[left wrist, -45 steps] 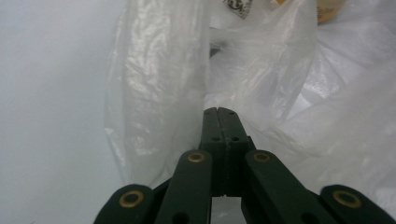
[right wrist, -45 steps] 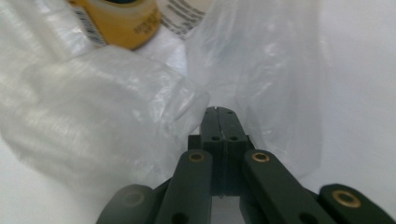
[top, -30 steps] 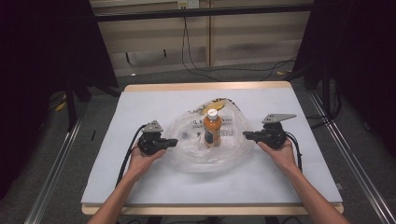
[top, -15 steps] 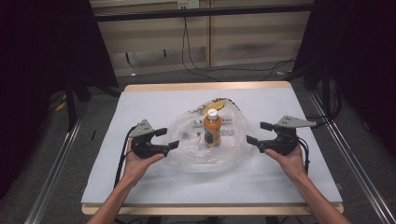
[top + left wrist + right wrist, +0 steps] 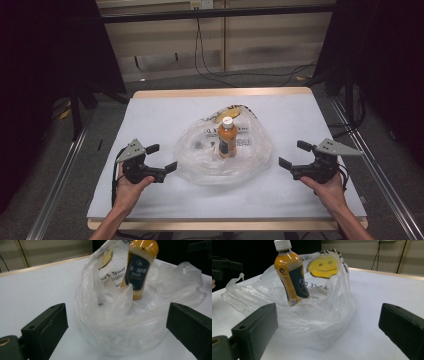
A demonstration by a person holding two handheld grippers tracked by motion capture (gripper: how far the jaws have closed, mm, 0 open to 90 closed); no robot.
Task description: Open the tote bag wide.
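A clear plastic bag (image 5: 205, 162) lies slumped in the middle of the white table, a yellow smiley (image 5: 323, 266) printed on its far wall. An orange drink bottle (image 5: 227, 139) with a white cap stands upright inside it. My left gripper (image 5: 162, 157) sits just off the bag's left edge and my right gripper (image 5: 294, 154) farther off its right edge. Both have just been opening and stand open with nothing between the jaws. The left gripper view has the bag (image 5: 105, 302) and bottle (image 5: 140, 267) ahead of its gripper (image 5: 116, 322). The right gripper view has the bottle (image 5: 290, 277) ahead of its gripper (image 5: 328, 325).
The table (image 5: 150, 115) has a wooden rim at the far edge. Metal rails (image 5: 60, 190) run along both sides of it. Cables (image 5: 215, 70) lie on the floor behind, and dark curtains stand at the far left and right.
Both grippers have let go of the bag's sides, opened their jaws and drawn outward and slightly toward the person. The bag has slumped wider around the standing bottle.
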